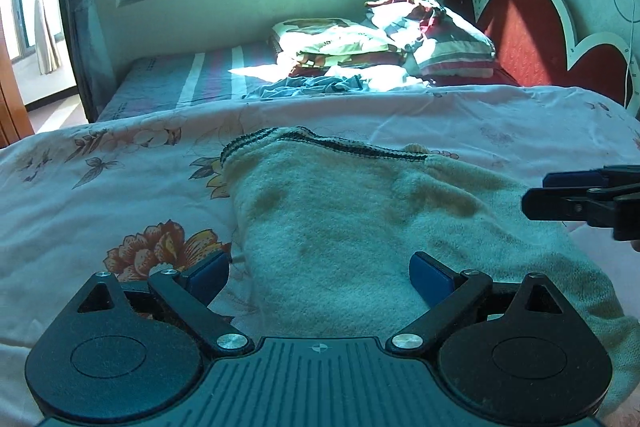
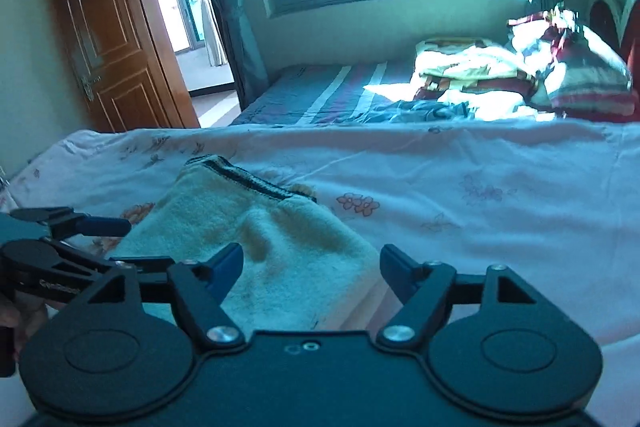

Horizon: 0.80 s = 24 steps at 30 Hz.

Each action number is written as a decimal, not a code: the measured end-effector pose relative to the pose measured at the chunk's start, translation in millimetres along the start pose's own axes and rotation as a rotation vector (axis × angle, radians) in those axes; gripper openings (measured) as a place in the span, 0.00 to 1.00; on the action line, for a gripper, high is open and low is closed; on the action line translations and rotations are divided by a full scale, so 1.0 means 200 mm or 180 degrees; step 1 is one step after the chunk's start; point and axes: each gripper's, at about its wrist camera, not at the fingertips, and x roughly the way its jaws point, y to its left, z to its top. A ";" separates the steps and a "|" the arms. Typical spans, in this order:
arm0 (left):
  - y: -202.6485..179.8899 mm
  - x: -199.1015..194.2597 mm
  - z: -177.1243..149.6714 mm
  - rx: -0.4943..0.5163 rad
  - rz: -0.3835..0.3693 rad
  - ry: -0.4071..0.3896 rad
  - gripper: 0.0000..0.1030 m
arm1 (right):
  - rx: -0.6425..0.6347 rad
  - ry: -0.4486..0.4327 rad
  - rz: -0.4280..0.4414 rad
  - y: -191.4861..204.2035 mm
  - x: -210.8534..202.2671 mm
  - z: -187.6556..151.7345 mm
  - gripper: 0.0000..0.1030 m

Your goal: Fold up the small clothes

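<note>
A small cream knitted garment [image 1: 340,219] with a dark striped hem lies folded on the floral bed sheet [image 1: 100,195]. My left gripper [image 1: 320,273] is open and empty, its blue pads just above the garment's near end. My right gripper [image 2: 312,267] is open and empty over the garment's [image 2: 256,239] near right corner. Each gripper shows in the other's view: the right one [image 1: 560,195] at the right edge, the left one [image 2: 116,239] at the left edge.
The bed sheet [image 2: 480,179] spreads wide to the right. Behind lie a striped mattress [image 1: 200,79], a pile of bedding and clothes [image 1: 380,43] and a red heart-shaped headboard [image 1: 532,35]. A wooden door [image 2: 108,47] stands open at the left.
</note>
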 end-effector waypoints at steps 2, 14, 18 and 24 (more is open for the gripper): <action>-0.02 -0.02 0.00 -0.0002 0.0080 0.0004 1.00 | 0.0343 0.0072 0.0176 -0.08 -0.04 -0.03 0.68; 0.30 -0.11 -0.18 -0.0933 -0.0821 0.0336 1.00 | 0.1701 0.0462 0.0807 -0.41 -0.13 -0.21 0.68; 0.39 -0.08 -0.24 -0.1301 -0.1178 0.0482 0.99 | 0.1752 0.0531 0.0920 -0.38 -0.13 -0.24 0.65; 0.35 -0.03 -0.27 -0.1285 -0.1222 0.0511 1.00 | 0.1397 0.0536 0.0870 -0.26 -0.09 -0.19 0.26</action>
